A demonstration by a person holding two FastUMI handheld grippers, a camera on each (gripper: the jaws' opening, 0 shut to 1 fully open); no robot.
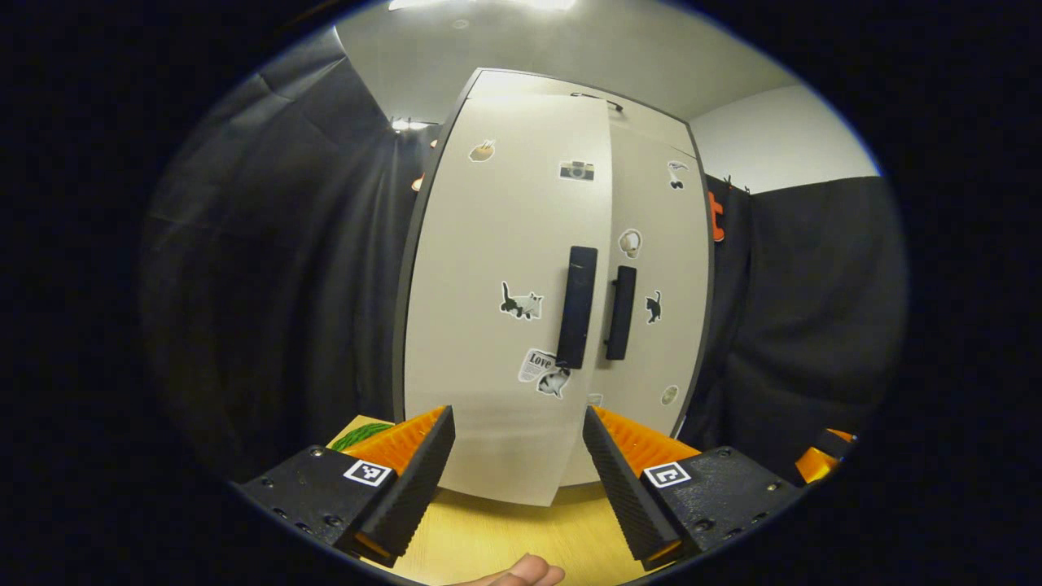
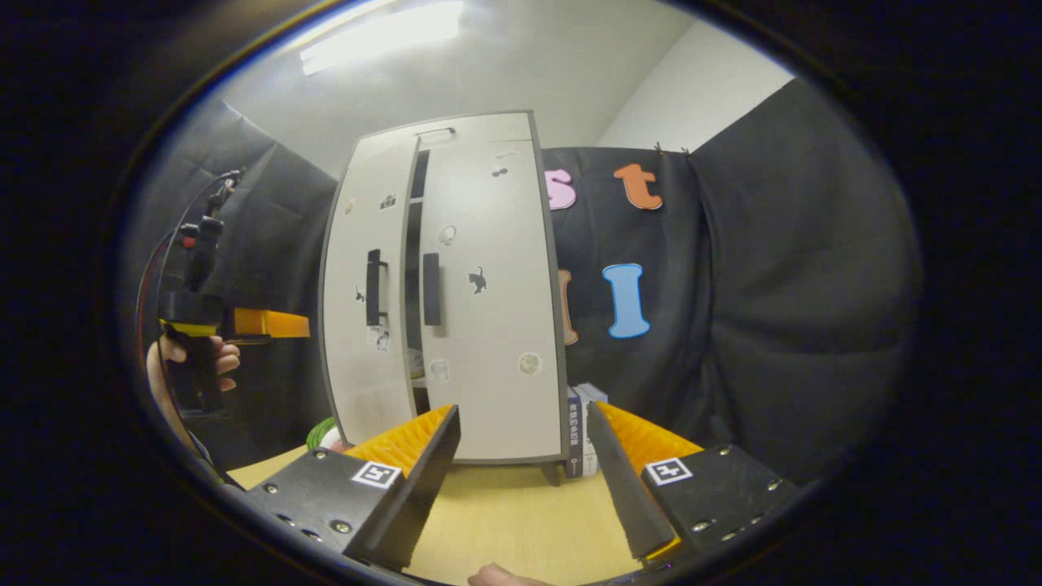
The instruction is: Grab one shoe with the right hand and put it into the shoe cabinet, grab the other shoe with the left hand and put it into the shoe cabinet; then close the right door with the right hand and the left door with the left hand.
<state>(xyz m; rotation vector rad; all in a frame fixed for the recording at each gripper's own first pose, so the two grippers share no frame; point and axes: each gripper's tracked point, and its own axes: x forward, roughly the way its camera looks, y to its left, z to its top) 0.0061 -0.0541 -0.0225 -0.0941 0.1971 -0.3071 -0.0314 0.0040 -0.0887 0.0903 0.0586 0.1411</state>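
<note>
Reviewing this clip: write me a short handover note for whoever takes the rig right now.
Left gripper: open, empty, facing the left door.
Right gripper: open, empty, back from the shoe cabinet on the table.
Right door looks closed; left door stands ajar, a dark gap showing between the two. Shoes presumably inside; cannot confirm.
Left to do: push the left door shut with the left gripper.

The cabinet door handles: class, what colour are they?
Black, against pale off-white doors. The left door handle and right door handle show best in the left gripper view.
</note>
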